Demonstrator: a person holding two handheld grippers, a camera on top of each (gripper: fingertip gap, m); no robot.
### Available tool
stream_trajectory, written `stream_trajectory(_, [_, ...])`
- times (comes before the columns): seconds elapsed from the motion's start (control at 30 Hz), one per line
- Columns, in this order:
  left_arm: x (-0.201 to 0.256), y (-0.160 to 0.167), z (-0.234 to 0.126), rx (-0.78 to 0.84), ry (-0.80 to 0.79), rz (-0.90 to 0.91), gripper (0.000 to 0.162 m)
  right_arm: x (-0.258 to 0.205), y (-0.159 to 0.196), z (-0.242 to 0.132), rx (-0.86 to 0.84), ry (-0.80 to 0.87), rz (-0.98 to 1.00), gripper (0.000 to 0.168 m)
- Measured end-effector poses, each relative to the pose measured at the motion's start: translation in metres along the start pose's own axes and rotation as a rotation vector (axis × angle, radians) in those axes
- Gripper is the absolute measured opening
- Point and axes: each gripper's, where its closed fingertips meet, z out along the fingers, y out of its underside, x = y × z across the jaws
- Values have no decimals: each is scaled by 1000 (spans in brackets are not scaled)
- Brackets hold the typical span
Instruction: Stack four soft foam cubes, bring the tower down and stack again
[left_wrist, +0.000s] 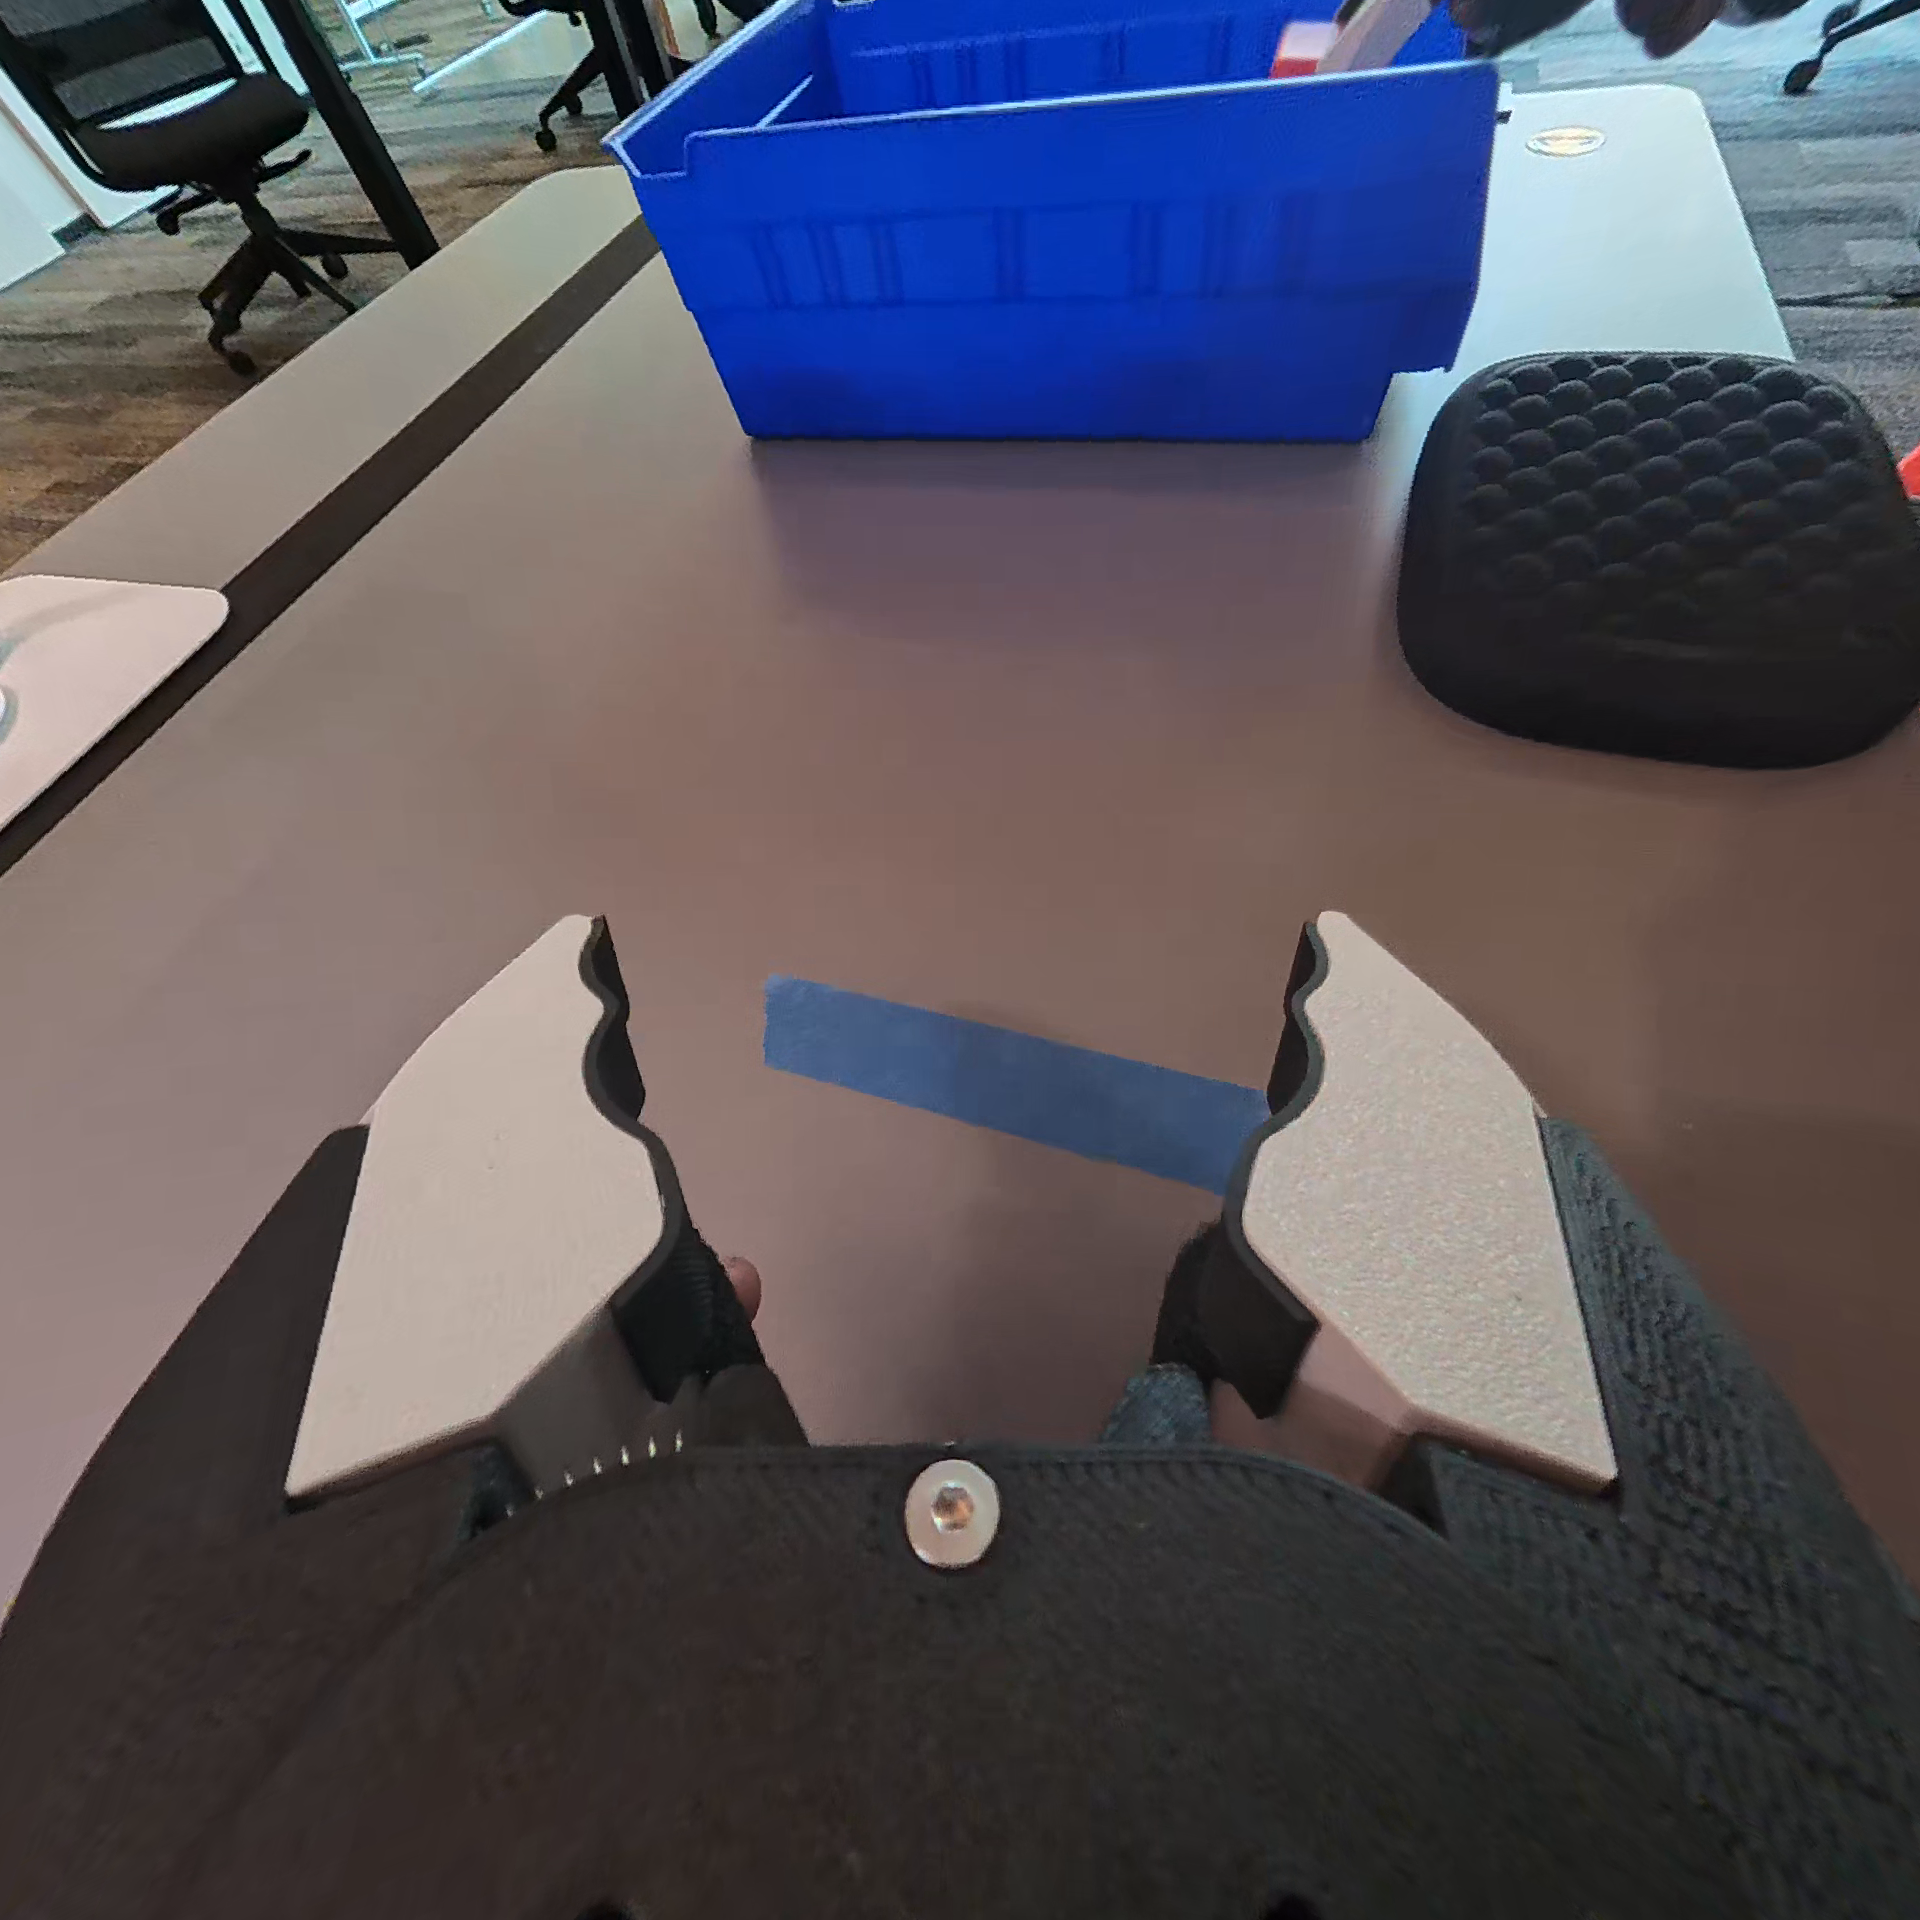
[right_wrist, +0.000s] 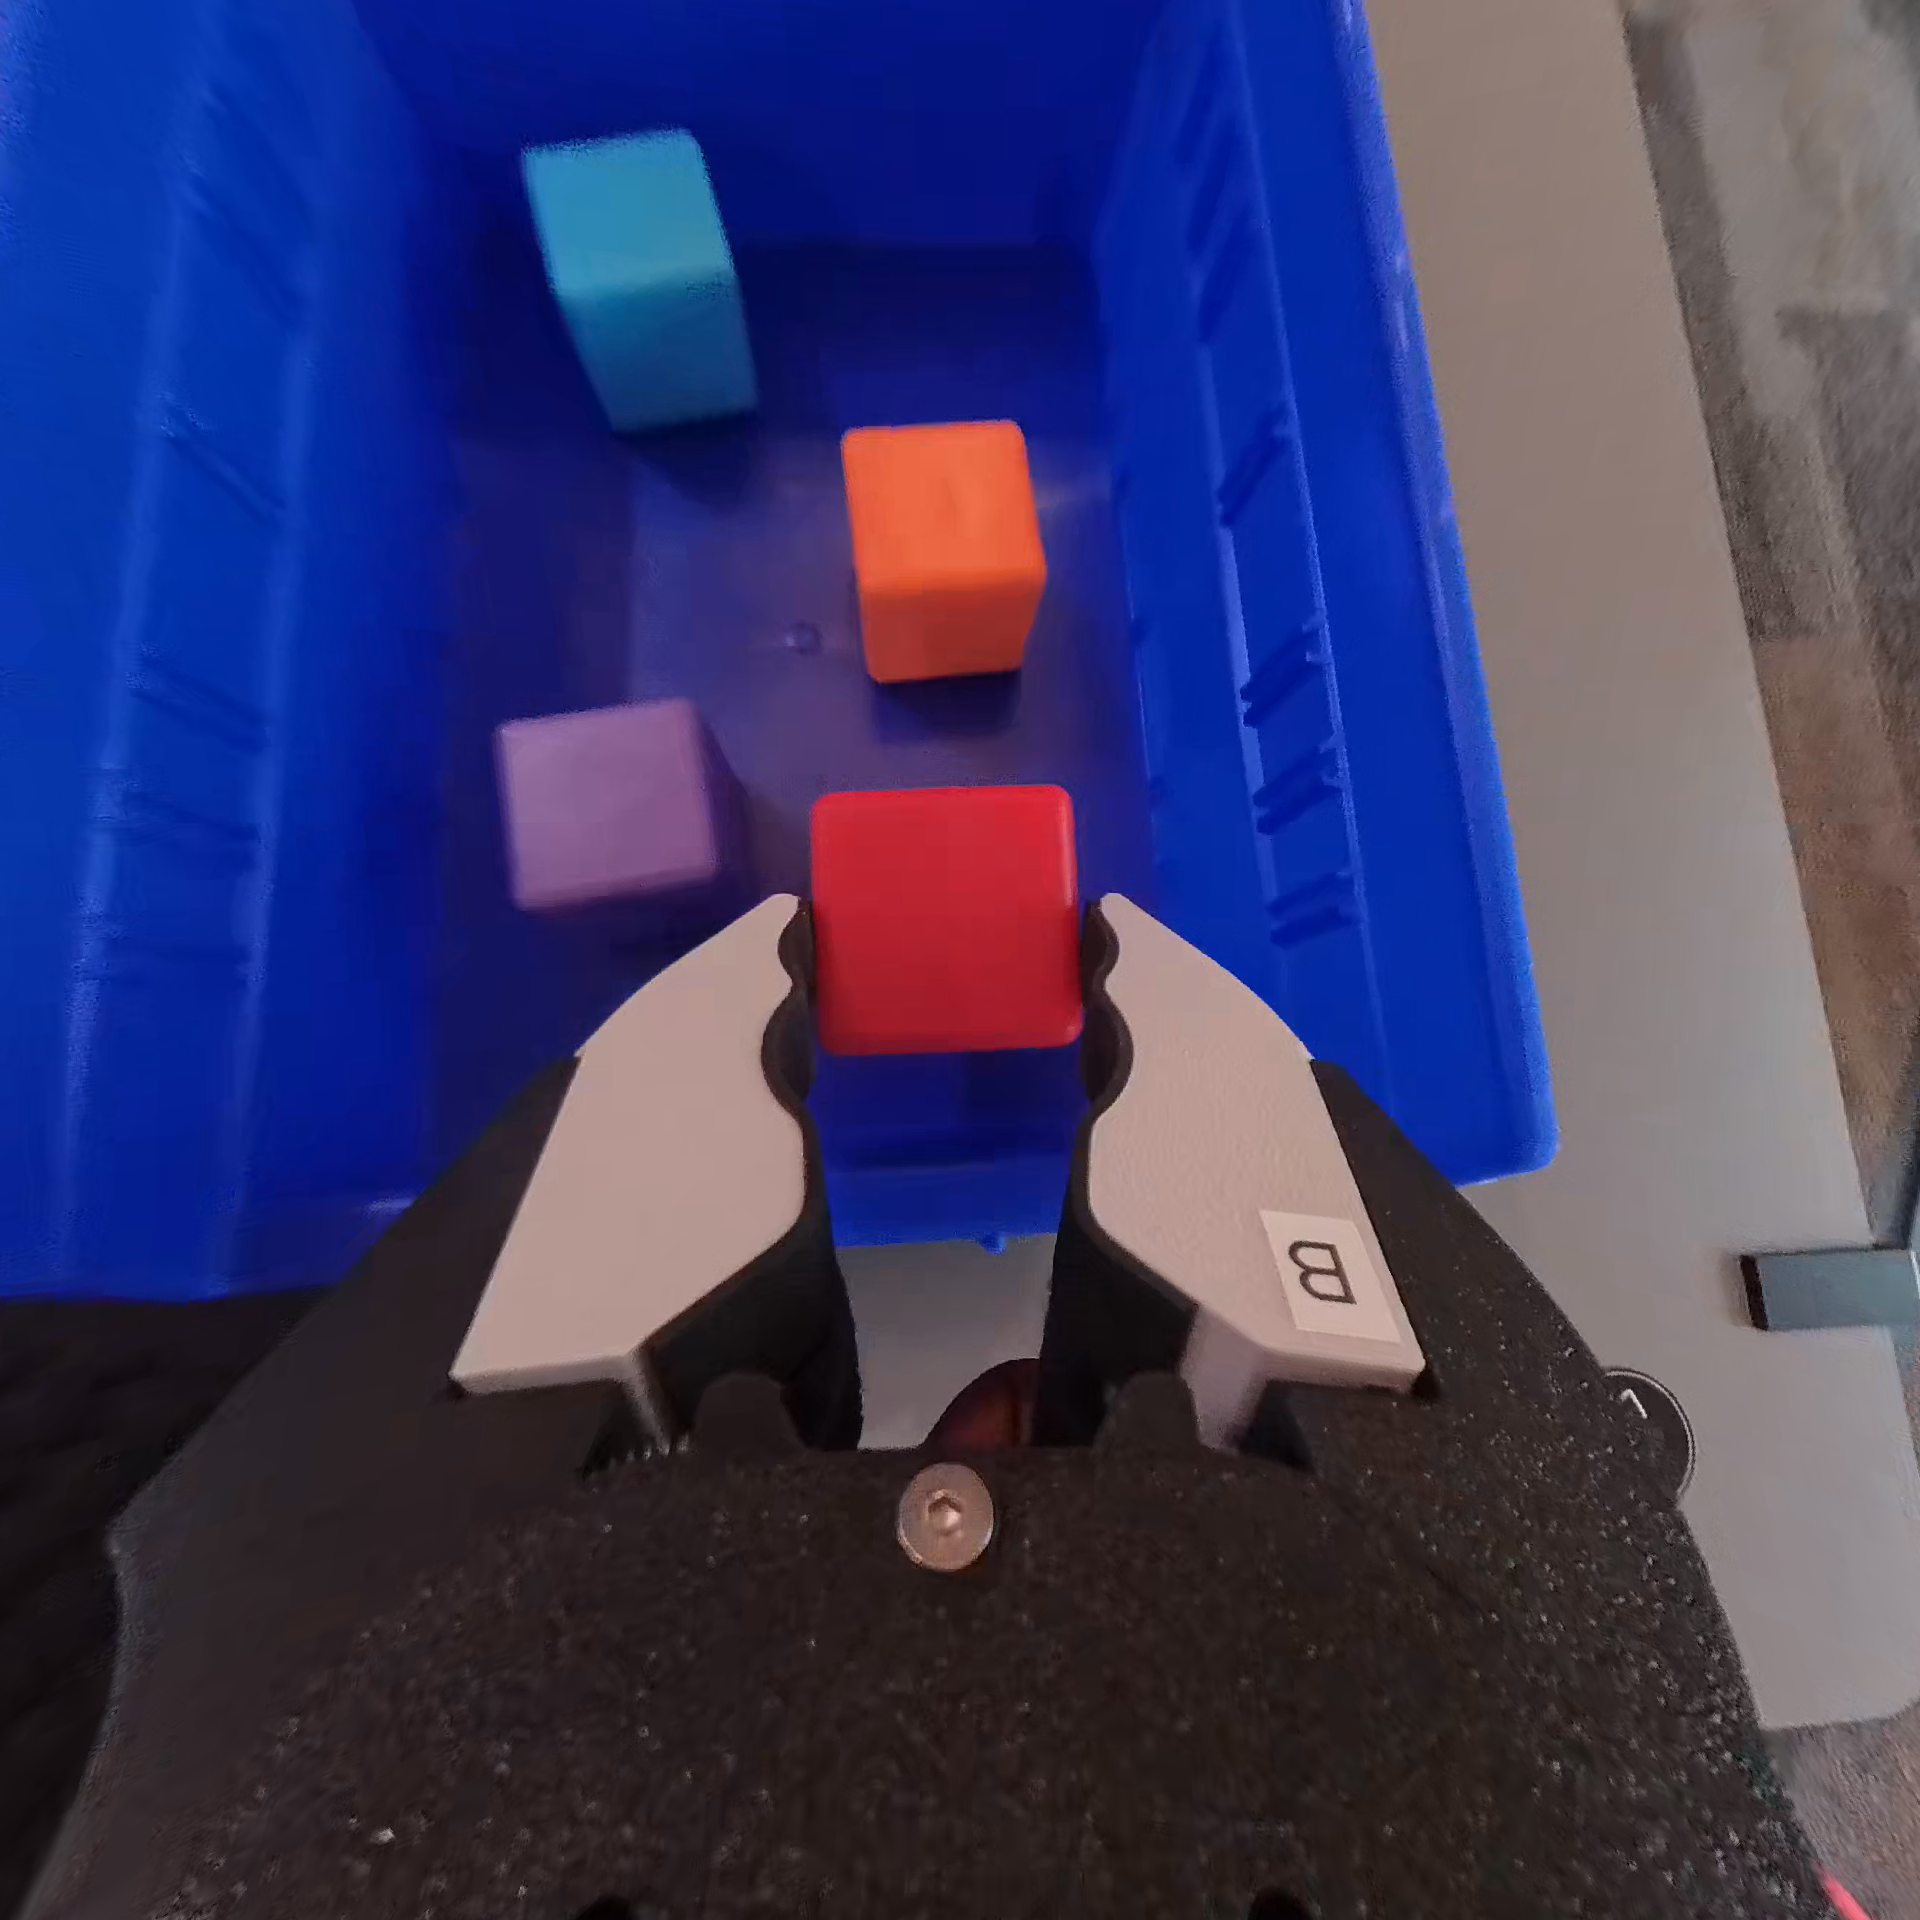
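Red foam cube (right_wrist: 943, 920): clamped between the fingertips of the right gripper (right_wrist: 943, 935), held above the floor of the blue bin (right_wrist: 1320, 665). Orange cube (right_wrist: 940, 551), purple cube (right_wrist: 608, 816) and teal cube (right_wrist: 639, 275): lying apart on the bin floor, none stacked. Left gripper (left_wrist: 951, 1029): jaws spread wide, nothing held, hovering over the table (left_wrist: 935, 727) above a strip of blue tape (left_wrist: 997, 1075). Step judged: first cube being fetched. Next move calls for a base spot chosen and a gentle release.

The bin (right_wrist: 1299, 623) walls hem the right tongs (right_wrist: 940, 935), with purple cube (right_wrist: 608, 816) at 10 o'clock and orange cube (right_wrist: 940, 551) at 12. Bare worktop (left_wrist: 935, 675) lies ahead of the left tongs (left_wrist: 956, 997); a pad (left_wrist: 1662, 561) blocks 2 o'clock.
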Motion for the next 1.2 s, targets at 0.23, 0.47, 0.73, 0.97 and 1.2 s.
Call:
stream_trajectory(0.23, [-1,6,2,-21,0,-13,118,2,16,23,-99,-5,32,50])
stream_trajectory(0.47, [-7,12,3,-72,-39,-12,116,-5,5,20,-20,-60,59,64])
stream_trajectory(0.73, [-12,-40,-95,-45,-556,-106,94,-17,-39,-44,348,-31,100,81])
stream_trajectory(0.97, [-14,44,-204,-348,-842,-419,67,-98,-38,-53,232,-179,-72,91])
stream_trajectory(1.2, [-12,103,-191,-458,-739,-556,47,-130,-11,-19,11,-141,-195,75])
